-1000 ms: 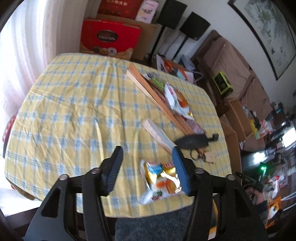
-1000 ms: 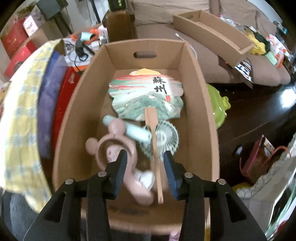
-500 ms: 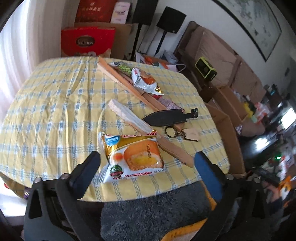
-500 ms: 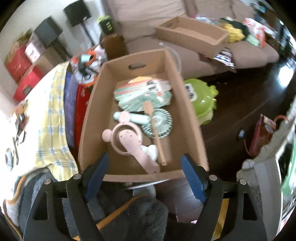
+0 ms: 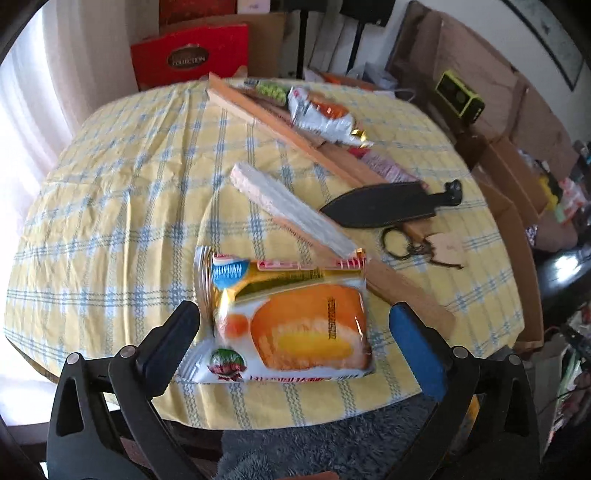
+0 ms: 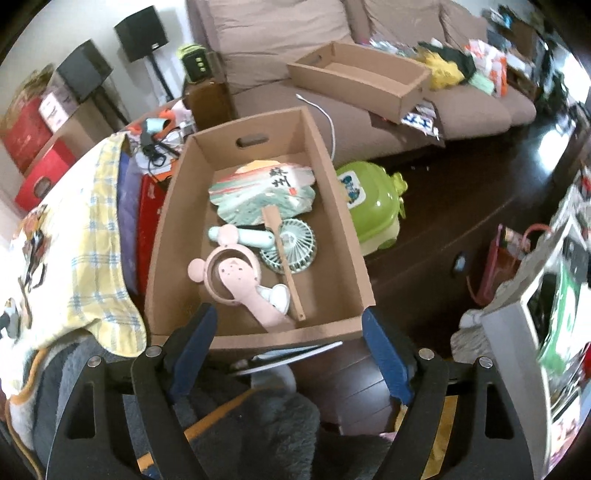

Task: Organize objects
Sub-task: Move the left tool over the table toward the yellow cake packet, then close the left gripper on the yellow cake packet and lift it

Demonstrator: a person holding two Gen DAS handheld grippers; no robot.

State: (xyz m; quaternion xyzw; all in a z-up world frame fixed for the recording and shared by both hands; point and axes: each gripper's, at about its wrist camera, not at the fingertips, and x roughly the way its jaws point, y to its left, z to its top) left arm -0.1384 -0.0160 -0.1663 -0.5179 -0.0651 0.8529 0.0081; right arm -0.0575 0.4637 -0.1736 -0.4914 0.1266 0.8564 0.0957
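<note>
In the left wrist view my left gripper [image 5: 295, 325] is wide open, its fingers on either side of a cake snack packet [image 5: 291, 317] lying on the yellow checked tablecloth [image 5: 122, 206]. Behind it lie a folded white fan [image 5: 288, 206], a black folded fan [image 5: 384, 205], a key ring [image 5: 417, 245], a long wooden tray [image 5: 295, 125] and another snack bag [image 5: 321, 114]. In the right wrist view my right gripper [image 6: 291, 343] is wide open and empty above the near edge of a cardboard box [image 6: 343, 206] holding a paper fan [image 6: 262, 192], a pink fan [image 6: 236, 280] and a green fan [image 6: 291, 251].
A red gift box [image 5: 188, 59] stands behind the table. A second cardboard tray [image 6: 358, 81] rests on the brown sofa [image 6: 369, 37]. A green toy [image 6: 373, 206] sits on the dark floor to the right of the box. Speakers [image 6: 140, 22] stand at the back.
Both grippers opened wide. The left moved closer to the cake packet. The right pulled up and back from the box, leaving the pink fan inside.
</note>
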